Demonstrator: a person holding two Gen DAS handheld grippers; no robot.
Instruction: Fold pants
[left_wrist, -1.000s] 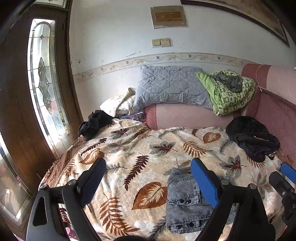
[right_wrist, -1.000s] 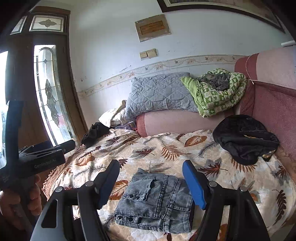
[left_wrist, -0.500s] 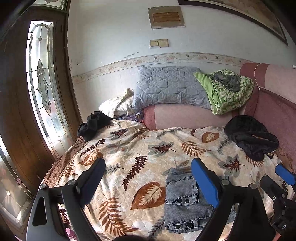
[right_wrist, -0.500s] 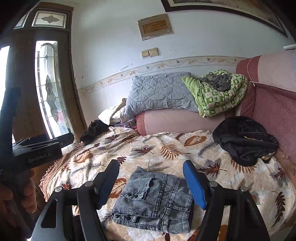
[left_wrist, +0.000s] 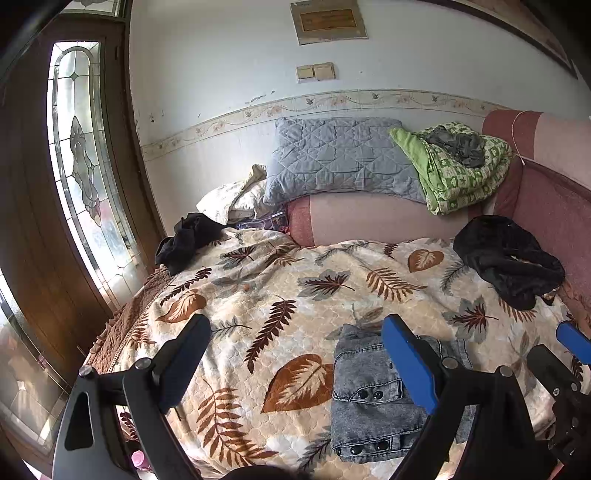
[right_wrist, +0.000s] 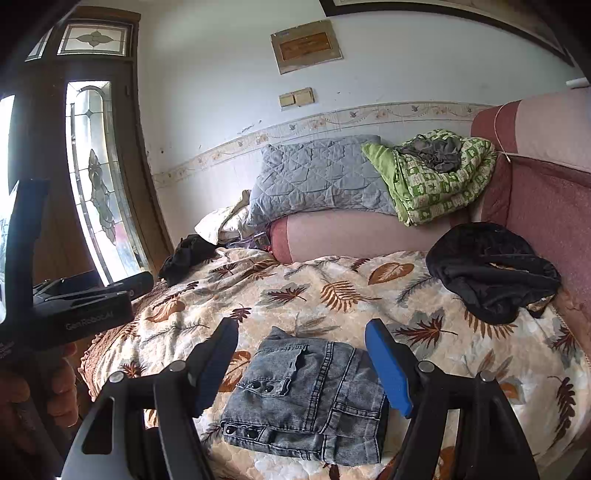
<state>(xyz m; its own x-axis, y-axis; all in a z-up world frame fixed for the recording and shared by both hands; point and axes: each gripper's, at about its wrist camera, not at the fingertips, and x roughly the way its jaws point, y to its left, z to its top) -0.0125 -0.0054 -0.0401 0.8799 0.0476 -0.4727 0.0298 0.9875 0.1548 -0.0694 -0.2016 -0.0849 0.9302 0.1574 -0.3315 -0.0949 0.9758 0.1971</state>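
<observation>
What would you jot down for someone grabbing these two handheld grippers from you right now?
Left gripper: open, empty, above the leaf-print bedspread.
Right gripper: open, empty, hovering over the jeans.
Jeans: grey denim, lying in a compact folded bundle near the front of the bed, nothing touching them.
Done: the fold looks finished.
Left: perhaps tidy the edges. The black garment by the pink bolster is crumpled; I can't tell whether it is pants.
</observation>
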